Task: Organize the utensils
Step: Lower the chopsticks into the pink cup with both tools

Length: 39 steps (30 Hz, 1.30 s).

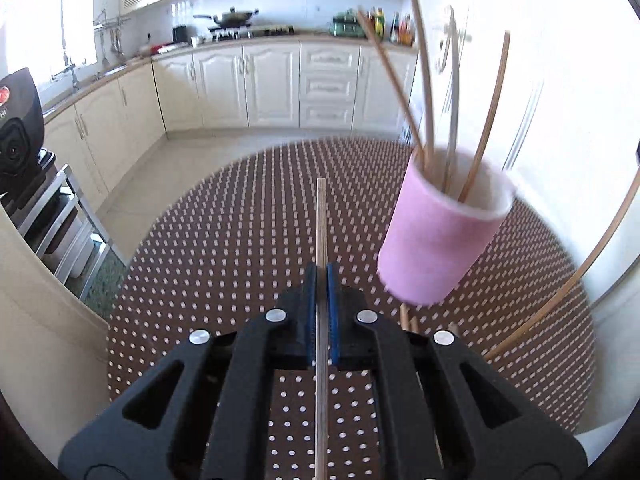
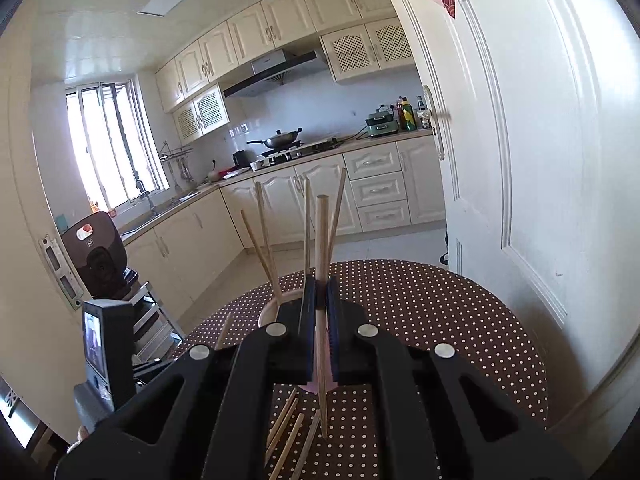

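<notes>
Left wrist view: the left tongs (image 1: 321, 276) are clamped on a single chopstick (image 1: 320, 216), above the dotted worktop (image 1: 240, 240). The pink cup (image 1: 436, 236) with several chopsticks sits tilted to the right.

Right wrist view: right tongs (image 2: 320, 292) pinch another chopstick (image 2: 321, 240) upright; loose chopsticks (image 2: 286, 428) lie on the worktop below.

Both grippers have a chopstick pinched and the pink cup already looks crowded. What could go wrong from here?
1. The pink cup already holds splayed chopsticks; a new one could strike them and tip the cup.
2. The left gripper and the right gripper each pinch one chopstick at a narrow spot, so it may pivot or slip.
3. Loose chopsticks lie on the dotted table near its edge; a swing might knock them off.
</notes>
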Available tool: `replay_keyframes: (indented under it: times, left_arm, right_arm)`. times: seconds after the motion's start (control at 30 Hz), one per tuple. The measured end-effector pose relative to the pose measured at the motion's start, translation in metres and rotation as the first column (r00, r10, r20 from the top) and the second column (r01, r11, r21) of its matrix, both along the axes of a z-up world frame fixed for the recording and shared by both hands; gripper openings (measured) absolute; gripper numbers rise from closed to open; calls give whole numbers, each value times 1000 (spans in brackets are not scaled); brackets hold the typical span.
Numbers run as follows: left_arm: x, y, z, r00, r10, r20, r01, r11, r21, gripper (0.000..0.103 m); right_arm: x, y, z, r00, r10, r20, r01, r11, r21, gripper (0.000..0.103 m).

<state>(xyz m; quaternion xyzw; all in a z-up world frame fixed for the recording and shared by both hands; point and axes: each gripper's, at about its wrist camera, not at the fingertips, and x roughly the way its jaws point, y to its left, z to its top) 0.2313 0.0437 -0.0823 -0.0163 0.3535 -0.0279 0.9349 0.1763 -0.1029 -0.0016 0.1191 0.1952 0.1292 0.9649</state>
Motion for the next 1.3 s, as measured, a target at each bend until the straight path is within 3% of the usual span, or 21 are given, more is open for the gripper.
replay_keyframes:
  times: [0.23,0.43,0.77,1.3]
  left_arm:
    - [-11,-1,36,995,24,101,-16,997,-78,6]
    - [-11,-2,56,988,42,145,-27,994,-103,6]
    - [-10,-9,96,966,76,247,-48,992,-117,6]
    - [-16,-27,160,930,40,366,-5,996,-94,6]
  right_arm:
    - [-4,-2,14,999,4,45,-3,1000,-12,4]
    - [-6,-2,27,996,10,88,-7,1000,-26,4]
    - [-1,-4,52,987,29,160,-23,999,-36,4]
    - [19,-3,78,975,42,218,-35,999,-36,4]
